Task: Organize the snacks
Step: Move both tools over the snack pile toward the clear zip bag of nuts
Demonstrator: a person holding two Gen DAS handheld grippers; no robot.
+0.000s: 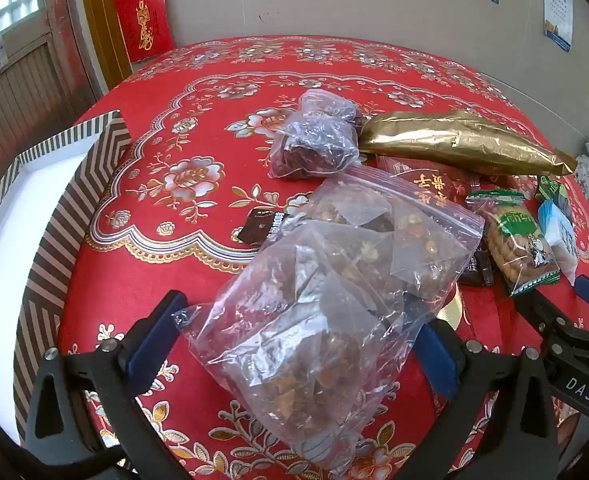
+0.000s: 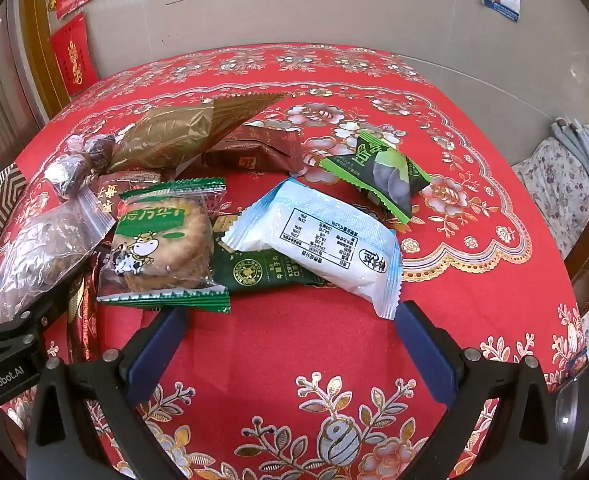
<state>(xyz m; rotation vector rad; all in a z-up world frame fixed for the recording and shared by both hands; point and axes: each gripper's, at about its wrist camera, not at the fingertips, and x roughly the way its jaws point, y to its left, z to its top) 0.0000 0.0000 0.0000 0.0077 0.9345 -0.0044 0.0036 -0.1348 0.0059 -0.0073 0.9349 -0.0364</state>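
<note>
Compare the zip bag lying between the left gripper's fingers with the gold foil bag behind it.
The zip bag is clear, so its brown contents show; the gold foil bag is opaque and shiny. The zip bag lies between the open left gripper fingers; the gold foil bag lies farther back, away from that gripper. The zip bag looks crumpled, the foil one smoother. Both rest on the red tablecloth.

Bright daylight, sharp focus, fisheye bending, dark vignetted corners.
</note>
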